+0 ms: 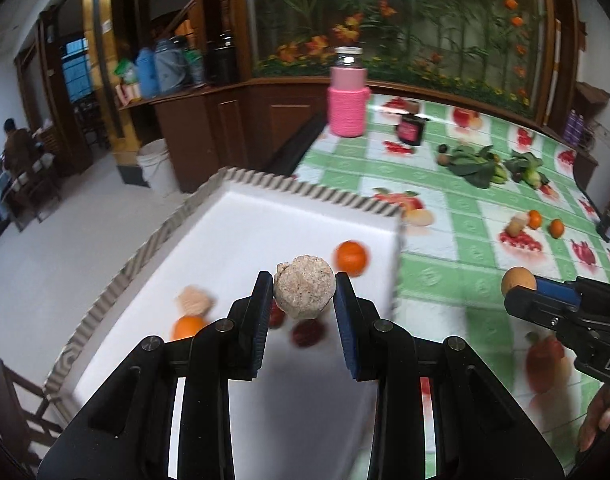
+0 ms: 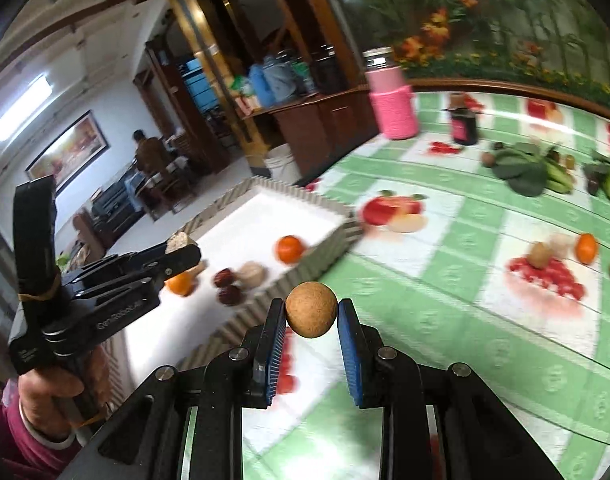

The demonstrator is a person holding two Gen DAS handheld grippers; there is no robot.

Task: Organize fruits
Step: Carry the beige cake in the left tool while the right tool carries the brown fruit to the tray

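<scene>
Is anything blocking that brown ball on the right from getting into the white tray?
Only the tray's ribbed wall lies between the brown ball, held in the right gripper, and the white tray floor; the ball looks above it.

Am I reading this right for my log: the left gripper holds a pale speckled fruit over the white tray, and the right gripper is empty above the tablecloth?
Not quite. The right gripper is not empty: the right wrist view shows it shut on a round brown fruit above the tablecloth. The left gripper does hold the pale speckled fruit over the white tray.
</scene>
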